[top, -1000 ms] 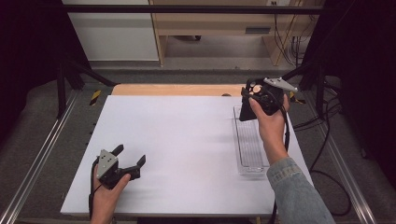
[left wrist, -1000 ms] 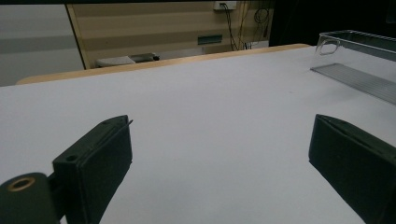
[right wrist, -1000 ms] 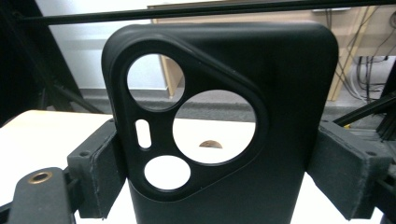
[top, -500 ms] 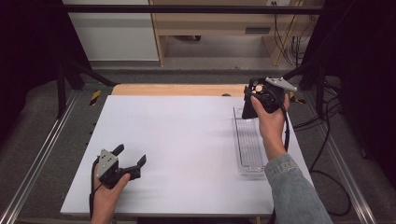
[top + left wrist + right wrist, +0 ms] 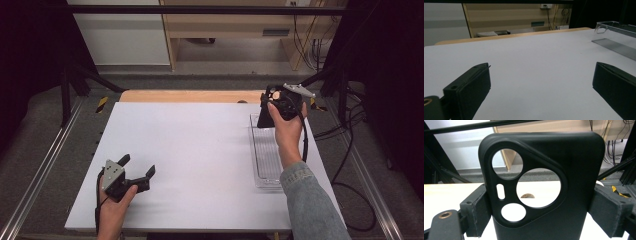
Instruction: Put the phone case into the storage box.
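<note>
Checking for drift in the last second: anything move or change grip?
Barely anything. The right gripper stays shut on the phone case, held up over the far end of the clear tray; at most it edged slightly away from the person. The left gripper stays open, resting low on the white table near the person. The tray hasn't moved.
</note>
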`<state>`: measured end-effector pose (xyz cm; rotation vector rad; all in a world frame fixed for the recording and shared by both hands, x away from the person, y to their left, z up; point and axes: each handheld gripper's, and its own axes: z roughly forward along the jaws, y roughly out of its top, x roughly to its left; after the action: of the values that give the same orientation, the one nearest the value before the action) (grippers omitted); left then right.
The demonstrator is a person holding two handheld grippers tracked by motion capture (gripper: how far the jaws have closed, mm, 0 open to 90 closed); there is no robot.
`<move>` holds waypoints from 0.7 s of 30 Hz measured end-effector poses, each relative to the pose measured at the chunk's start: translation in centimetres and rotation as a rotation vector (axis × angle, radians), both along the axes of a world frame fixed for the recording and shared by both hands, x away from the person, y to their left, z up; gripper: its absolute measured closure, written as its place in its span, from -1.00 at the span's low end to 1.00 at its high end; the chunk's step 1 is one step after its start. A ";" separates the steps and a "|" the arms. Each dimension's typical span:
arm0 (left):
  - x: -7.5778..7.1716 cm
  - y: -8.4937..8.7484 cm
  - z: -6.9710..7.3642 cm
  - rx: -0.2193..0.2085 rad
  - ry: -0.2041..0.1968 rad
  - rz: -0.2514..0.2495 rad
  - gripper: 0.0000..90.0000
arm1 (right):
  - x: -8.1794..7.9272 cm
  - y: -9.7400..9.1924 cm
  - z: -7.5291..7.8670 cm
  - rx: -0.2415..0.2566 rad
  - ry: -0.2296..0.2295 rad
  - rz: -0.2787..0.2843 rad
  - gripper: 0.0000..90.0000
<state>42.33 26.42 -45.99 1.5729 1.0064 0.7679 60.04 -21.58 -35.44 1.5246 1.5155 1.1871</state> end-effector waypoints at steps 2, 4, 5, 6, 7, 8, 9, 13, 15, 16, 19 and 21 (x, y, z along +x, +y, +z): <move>0.0 0.0 0.0 0.000 0.002 -0.001 -0.97 | 0.1 0.1 -0.1 -0.005 -0.004 -0.001 -0.69; 0.0 -0.1 0.0 0.003 0.003 -0.002 -0.97 | 0.2 0.1 -0.2 -0.008 -0.003 -0.001 -0.69; 0.0 -0.1 0.0 0.002 0.004 -0.003 -0.97 | 0.3 0.2 -0.3 -0.015 -0.003 -0.002 -0.69; 0.0 -0.1 0.0 0.002 0.003 -0.004 -0.97 | 0.3 0.2 -0.4 -0.020 -0.001 -0.001 -0.69; 0.0 -0.1 0.0 0.002 0.003 -0.004 -0.97 | 0.4 0.3 -0.4 -0.028 -0.001 -0.003 -0.69; 0.0 -0.1 0.0 0.002 0.002 -0.006 -0.97 | 0.4 0.3 -0.5 -0.033 -0.001 -0.002 -0.69; 0.0 -0.1 0.0 0.001 0.003 -0.007 -0.97 | 0.5 0.3 -0.6 -0.036 0.001 -0.002 -0.69; 0.0 -0.1 0.0 0.000 0.003 -0.007 -0.96 | 0.8 0.5 -1.0 -0.045 0.003 -0.002 -0.69; 0.0 -0.1 0.0 -0.002 0.005 -0.007 -0.96 | 1.0 0.7 -1.2 -0.045 0.003 -0.001 -0.69; 0.0 -0.1 -0.1 0.002 0.007 -0.008 -0.96 | 1.1 0.8 -1.3 -0.044 0.003 -0.002 -0.69; 0.0 -0.2 -0.1 0.002 0.005 -0.011 -0.96 | 1.4 1.0 -1.7 -0.048 0.004 -0.002 -0.69; 0.0 -0.2 -0.1 0.002 0.005 -0.012 -0.96 | 1.6 1.1 -2.0 -0.056 0.003 -0.003 -0.69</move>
<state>42.36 26.19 -46.04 1.5816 0.9996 0.7569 61.67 -20.44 -37.41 1.4913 1.5354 1.1319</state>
